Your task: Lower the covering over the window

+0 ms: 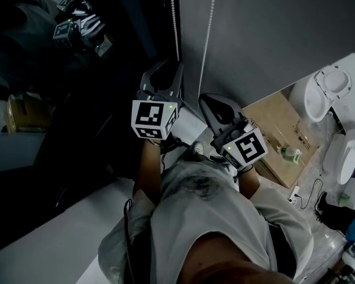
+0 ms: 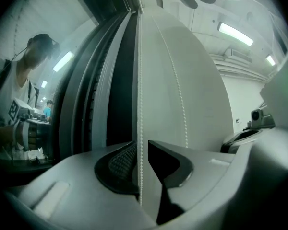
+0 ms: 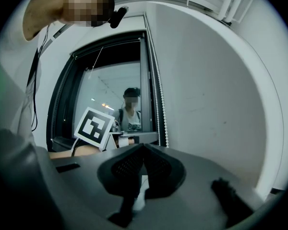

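Observation:
A white bead chain (image 1: 176,22) hangs in two strands down the grey wall beside the dark window (image 1: 77,129). My left gripper (image 1: 165,70) is raised at the left strand. In the left gripper view that strand (image 2: 140,104) runs down through the narrow gap between its jaws (image 2: 140,152), which stand slightly open with light showing beside the chain. The second strand (image 2: 182,104) hangs free to the right. My right gripper (image 1: 210,102) is lower and to the right, shut (image 3: 143,150) with nothing in it, and sees the chain (image 3: 161,109) at the window frame. No covering shows over the glass.
The glass reflects the person and the grippers (image 1: 71,28). A white sill (image 1: 186,120) runs below the window. On the floor to the right lie a cardboard box (image 1: 278,135) and white toilets (image 1: 328,90). The grey wall (image 1: 272,28) lies right of the chain.

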`<state>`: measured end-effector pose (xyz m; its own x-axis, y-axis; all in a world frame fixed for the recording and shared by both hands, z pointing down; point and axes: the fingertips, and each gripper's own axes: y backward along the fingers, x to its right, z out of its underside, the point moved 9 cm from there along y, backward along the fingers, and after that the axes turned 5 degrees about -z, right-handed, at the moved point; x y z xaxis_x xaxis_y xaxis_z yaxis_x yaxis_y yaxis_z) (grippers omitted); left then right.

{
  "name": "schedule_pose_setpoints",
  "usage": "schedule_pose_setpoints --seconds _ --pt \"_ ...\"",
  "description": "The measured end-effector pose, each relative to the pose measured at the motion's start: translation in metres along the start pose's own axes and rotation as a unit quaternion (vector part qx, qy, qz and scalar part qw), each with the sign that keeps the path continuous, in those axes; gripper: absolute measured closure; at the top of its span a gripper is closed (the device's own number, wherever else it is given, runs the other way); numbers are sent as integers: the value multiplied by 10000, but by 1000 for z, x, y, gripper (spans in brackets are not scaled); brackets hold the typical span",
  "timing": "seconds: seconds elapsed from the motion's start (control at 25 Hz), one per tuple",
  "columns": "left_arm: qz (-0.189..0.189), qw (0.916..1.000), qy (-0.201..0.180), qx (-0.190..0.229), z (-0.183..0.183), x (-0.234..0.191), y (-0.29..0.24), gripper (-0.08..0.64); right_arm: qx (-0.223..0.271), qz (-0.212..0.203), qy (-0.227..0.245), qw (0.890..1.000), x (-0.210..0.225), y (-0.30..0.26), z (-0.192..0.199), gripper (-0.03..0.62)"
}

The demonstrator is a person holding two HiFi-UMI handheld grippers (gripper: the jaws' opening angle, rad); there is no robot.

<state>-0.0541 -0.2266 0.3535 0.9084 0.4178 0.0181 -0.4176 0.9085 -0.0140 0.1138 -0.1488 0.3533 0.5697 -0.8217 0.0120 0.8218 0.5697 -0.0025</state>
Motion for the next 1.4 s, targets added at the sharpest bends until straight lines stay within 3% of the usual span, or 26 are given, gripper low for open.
schedule_pose_setpoints --seconds 0.36,0.76,1.12,1.4 --pt "77 10000 21 48 -1 -4 -6 476 12 79 -192 9998 0 -4 -2 574" --pt "229 9997 -45 54 -4 4 -19 466 -37 91 -31 9999 0 2 1 574" --pt "220 9997 -17 135 -5 6 -26 551 16 186 -151 9997 0 10 -1 574" --pt "484 9986 174 80 -5 10 -13 554 94 72 -16 9999 0 11 -4 574"
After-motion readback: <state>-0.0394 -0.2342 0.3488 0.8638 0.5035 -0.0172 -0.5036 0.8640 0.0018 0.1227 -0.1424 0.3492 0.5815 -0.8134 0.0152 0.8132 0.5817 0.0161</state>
